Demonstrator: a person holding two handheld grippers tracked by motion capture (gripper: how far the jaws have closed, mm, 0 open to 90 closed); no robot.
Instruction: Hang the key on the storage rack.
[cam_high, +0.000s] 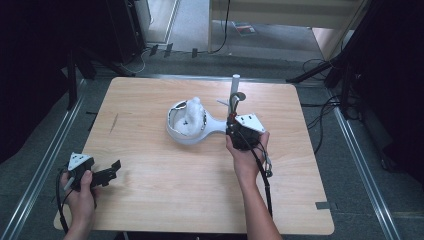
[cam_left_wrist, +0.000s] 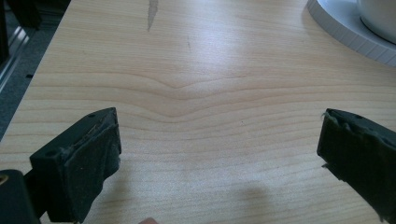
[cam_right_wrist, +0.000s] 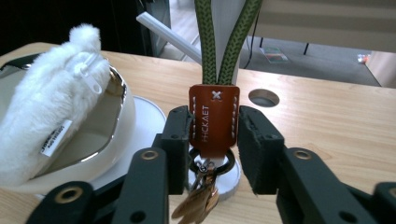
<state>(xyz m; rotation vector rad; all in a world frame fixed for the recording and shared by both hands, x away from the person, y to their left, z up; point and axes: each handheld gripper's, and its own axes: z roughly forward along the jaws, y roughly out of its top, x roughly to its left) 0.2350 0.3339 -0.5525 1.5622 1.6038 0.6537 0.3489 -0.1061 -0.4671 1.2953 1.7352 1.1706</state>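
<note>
My right gripper (cam_right_wrist: 215, 140) has its jaws around the brown leather tab (cam_right_wrist: 214, 116) of a key strap (cam_right_wrist: 224, 42) hanging on a white post (cam_high: 234, 92); the pads sit just beside the tab, a sliver apart; keys (cam_right_wrist: 198, 198) dangle below; my left gripper (cam_left_wrist: 219, 154) rests low over the counter (cam_left_wrist: 196, 70), jaws wide open, holding nothing; a white dish (cam_high: 176, 131) holds a plush pouch (cam_right_wrist: 51, 112).
</note>
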